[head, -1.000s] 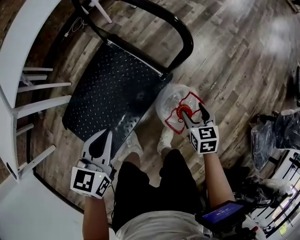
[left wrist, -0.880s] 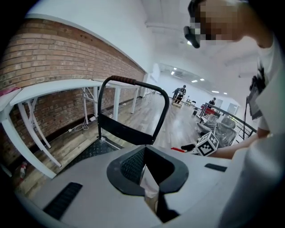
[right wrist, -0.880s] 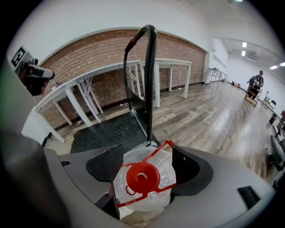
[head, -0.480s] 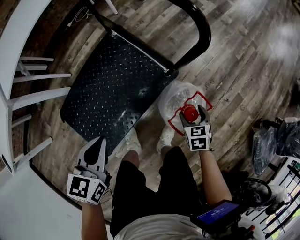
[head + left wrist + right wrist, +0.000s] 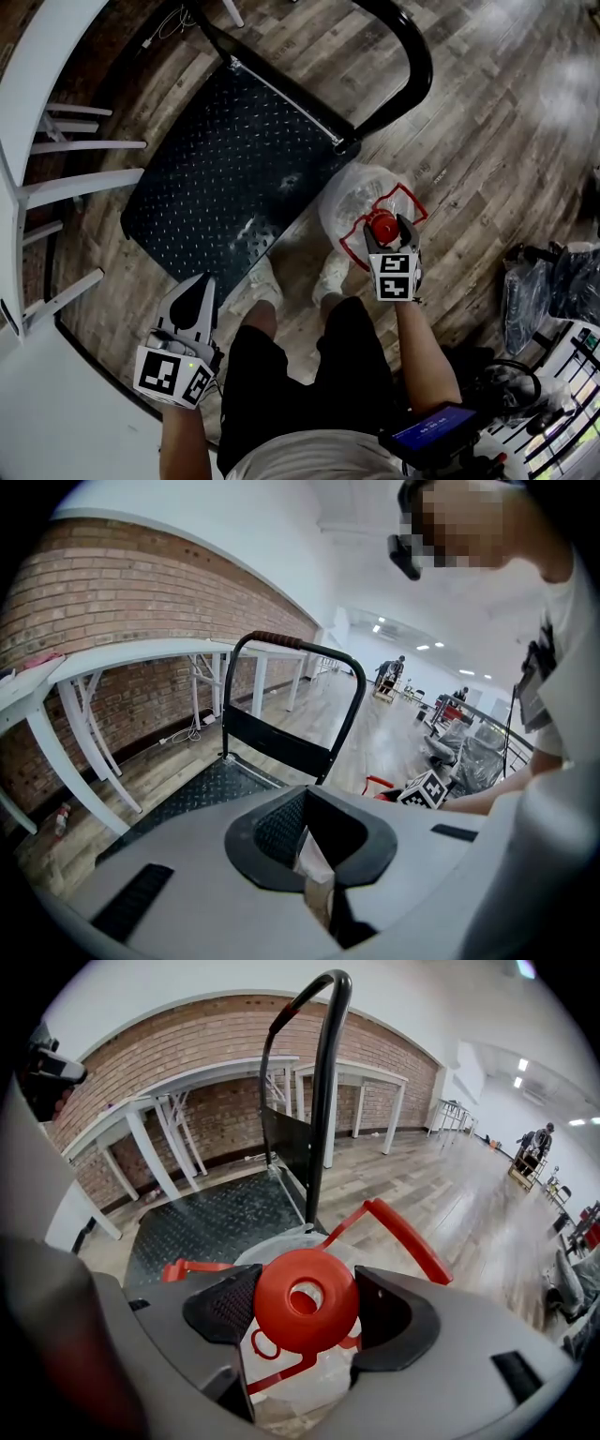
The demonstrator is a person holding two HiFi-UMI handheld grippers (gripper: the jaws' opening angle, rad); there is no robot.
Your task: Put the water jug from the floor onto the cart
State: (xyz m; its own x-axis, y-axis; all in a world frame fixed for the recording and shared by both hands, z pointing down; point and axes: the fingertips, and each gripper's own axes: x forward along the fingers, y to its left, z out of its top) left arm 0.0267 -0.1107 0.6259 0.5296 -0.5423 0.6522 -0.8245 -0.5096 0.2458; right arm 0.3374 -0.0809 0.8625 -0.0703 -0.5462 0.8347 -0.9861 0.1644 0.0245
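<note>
Where the water jug (image 5: 352,202) sits: on the wood floor (image 5: 487,159), just beside the cart (image 5: 216,178) at its near right corner, just beyond my shoes (image 5: 261,281).
In the way: the black cart handle (image 5: 412,66) rises on the jug's far side; white table legs (image 5: 66,178) crowd the cart's left.
Jug contents: clear plastic, I can't read a fill level.
Right tongs (image 5: 385,227): jaws spread astride the red cap (image 5: 281,1321), just narrowed slightly, no pinch that I can see.
Left tongs (image 5: 195,298): closed, empty, near left.
Count: one jug, one cart, two tongs.
</note>
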